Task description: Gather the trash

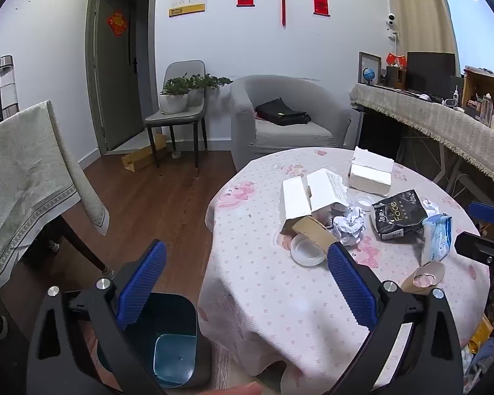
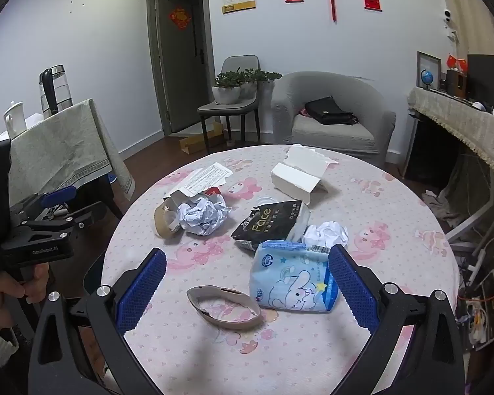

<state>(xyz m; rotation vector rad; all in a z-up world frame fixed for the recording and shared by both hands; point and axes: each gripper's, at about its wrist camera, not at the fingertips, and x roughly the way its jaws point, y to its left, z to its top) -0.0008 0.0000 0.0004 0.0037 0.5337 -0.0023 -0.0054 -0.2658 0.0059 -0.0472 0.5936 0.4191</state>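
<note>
Opening stage of trash collection: the left gripper (image 1: 247, 279) and right gripper (image 2: 247, 283) both hover above the round bench (image 2: 395, 197) with jaws spread wide and empty, touching nothing. The litter lies scattered on the bench: a blue tissue pack (image 2: 293, 279) and a flattened cardboard ring (image 2: 224, 306) nearest the right gripper, with crumpled paper (image 2: 202, 215) and a black wrapper (image 2: 270, 223) beyond. The next move probably calls for lowering onto one piece, closing, then carrying it to the open bin (image 1: 168, 339) on the floor beside the bench.
</note>
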